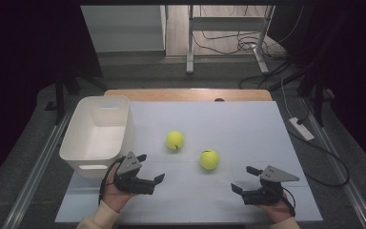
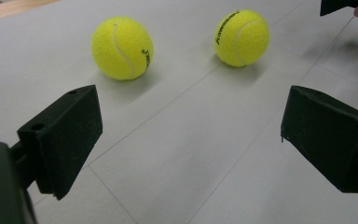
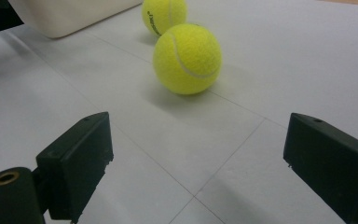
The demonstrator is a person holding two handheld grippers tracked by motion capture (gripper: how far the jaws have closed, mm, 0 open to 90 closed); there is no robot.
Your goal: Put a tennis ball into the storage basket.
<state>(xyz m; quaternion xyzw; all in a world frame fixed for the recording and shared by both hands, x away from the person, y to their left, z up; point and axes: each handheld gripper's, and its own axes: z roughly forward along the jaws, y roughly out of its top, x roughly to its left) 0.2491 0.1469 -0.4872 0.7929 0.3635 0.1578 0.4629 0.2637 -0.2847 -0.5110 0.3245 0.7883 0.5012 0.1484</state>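
Yellow tennis balls [image 1: 175, 140] beyond hand-held gripper [image 1: 150, 168]

L gripper [image 1: 151, 168] & R gripper [image 1: 246, 179]: both low, jaws wide apart, nothing between.

Two tennis balls [image 1: 175, 140] [image 1: 209, 159], one white bin [image 1: 98, 135], two grippers [image 1: 150, 168] [image 1: 245, 179]

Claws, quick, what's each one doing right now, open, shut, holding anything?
Left claw: open, holding nothing.
Right claw: open, holding nothing.
Both tennis balls lie free on the table.
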